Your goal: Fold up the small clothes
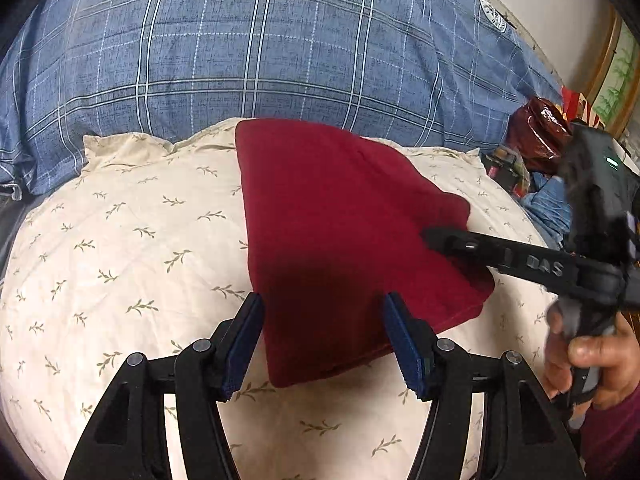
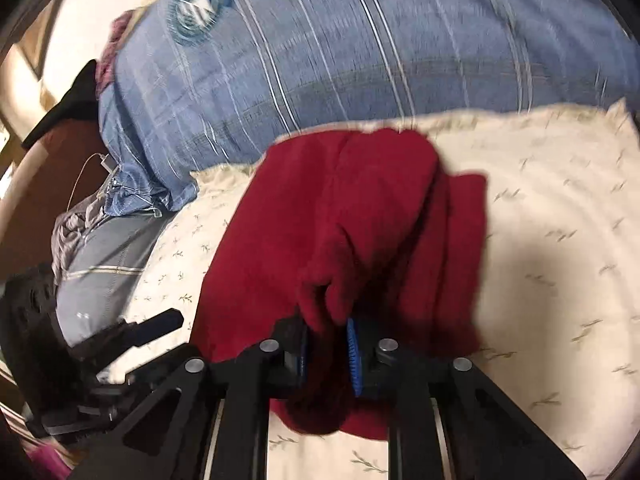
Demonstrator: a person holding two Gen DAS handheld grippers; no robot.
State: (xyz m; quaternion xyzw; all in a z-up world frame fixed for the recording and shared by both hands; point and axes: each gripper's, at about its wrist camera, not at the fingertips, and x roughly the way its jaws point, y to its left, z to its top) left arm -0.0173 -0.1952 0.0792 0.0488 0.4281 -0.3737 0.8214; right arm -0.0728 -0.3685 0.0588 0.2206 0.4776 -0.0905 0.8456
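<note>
Nearest the left wrist camera, the left gripper point(image 1: 322, 340) has its jaws spread wide and released, its blue pads point(image 1: 245, 344) standing on either side of the near edge of a dark red cloth point(image 1: 340, 232) without pinching it. That cloth lies on a cream pillow point(image 1: 120, 240) printed with small olive sprigs, spread roughly flat with one long fold running away from the camera and a corner pointing toward the lower edge of the picture. Behind the pillow rises a blue checked duvet point(image 1: 260, 52) with a round emblem near its top edge.

From the right side the right gripper point(image 1: 430, 238) reaches in, one black finger lying across the right-hand part of the red cloth; the person's right hand point(image 1: 592, 356) grips its handle at the picture's edge. Beyond it, at the bed's far right, sits a jumble of things including a shiny dark red wrapper point(image 1: 540, 136).

In the right wrist view, which is blurred, the right gripper point(image 2: 328, 354) has its jaws clenched on a bunched fold of the red cloth point(image 2: 360, 220), the fabric gathered up between the blue pads point(image 2: 353, 354) and draping over the rest of the cloth on the cream pillow point(image 2: 560, 240). The left gripper point(image 2: 160, 326) shows at lower left, just beside the cloth's edge.
</note>
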